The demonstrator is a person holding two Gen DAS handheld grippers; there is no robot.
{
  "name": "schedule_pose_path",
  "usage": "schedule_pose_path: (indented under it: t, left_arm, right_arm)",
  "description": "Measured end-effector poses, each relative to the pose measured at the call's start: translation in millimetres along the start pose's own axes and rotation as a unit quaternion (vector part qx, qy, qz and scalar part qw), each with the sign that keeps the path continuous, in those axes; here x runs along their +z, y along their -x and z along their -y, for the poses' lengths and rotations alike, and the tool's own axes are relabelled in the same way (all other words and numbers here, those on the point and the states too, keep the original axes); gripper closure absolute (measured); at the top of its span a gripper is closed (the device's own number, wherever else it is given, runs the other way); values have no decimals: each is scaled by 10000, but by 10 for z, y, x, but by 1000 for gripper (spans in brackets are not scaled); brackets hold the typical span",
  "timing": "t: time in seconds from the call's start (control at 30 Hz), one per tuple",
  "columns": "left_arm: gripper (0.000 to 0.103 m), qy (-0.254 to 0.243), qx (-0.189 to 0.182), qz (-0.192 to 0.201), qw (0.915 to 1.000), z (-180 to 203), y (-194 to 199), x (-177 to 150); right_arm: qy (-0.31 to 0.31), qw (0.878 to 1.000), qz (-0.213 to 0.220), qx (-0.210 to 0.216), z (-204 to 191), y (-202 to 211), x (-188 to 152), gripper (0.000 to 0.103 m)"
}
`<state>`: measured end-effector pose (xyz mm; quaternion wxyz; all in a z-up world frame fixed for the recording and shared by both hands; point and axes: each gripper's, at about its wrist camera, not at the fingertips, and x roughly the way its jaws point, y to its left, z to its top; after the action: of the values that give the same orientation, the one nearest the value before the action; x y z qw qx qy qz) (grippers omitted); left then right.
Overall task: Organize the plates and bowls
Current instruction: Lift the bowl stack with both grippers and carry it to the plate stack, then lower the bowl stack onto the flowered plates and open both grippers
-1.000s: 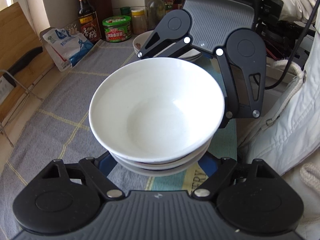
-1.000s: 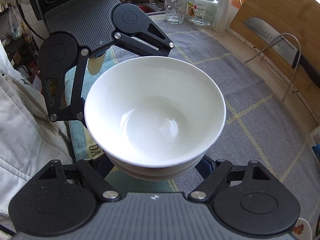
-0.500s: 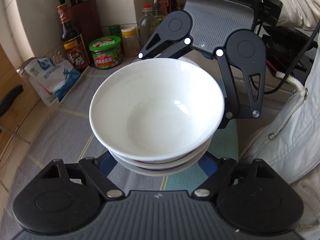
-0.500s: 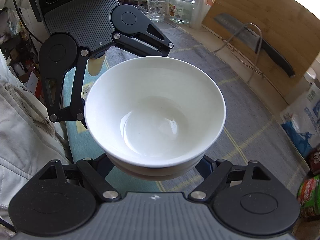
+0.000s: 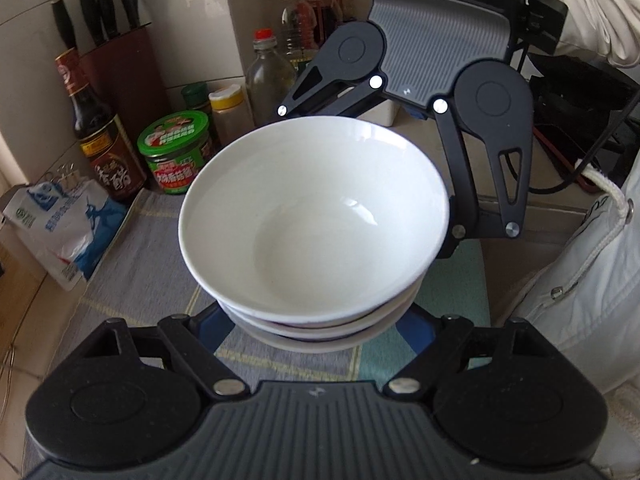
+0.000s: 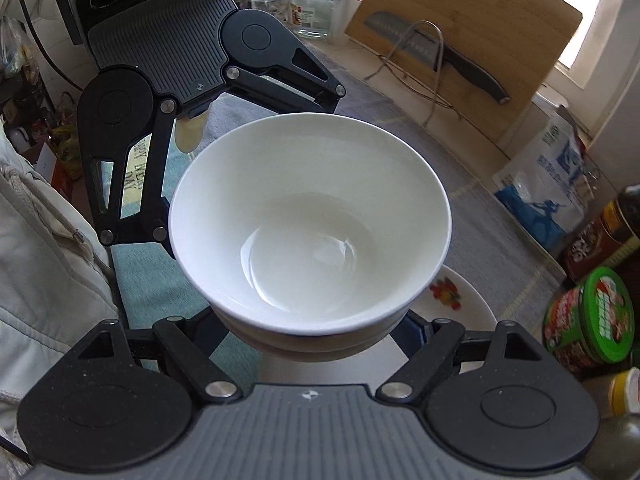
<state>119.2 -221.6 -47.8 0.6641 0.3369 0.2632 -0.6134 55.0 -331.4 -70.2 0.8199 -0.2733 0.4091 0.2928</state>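
Here both grippers carry one stack of white bowls between them, from opposite sides, and the stack hangs above the cloth-covered surface. The left gripper has its fingers parted about halfway; the blue fingers sit against the lower bowls on either side, under the rim of the top one. The right gripper faces it from across the stack, its fingers spread about as far and tucked in against the stack's underside, so each gripper appears pressed on the bowls. At least three bowls are nested: the top one plain white and empty, with two more rims showing beneath it in the left wrist view.

Below the stack, in the right wrist view, a white plate with a fruit print lies on the surface, partly hidden by the bowls. Near the wall stand a green-lidded jar, a dark sauce bottle, a knife block and a blue-and-white bag. A person's pale jacket is close beside the grippers.
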Motion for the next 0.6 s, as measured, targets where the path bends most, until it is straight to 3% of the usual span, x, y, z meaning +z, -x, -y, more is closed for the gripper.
schedule_pose_path:
  t: [0.6]
  left_arm:
    - [17, -144, -242, -9, 9996, -89, -552, 340]
  right_arm:
    - [-497, 9983, -172, -232, 375, 38, -432, 16]
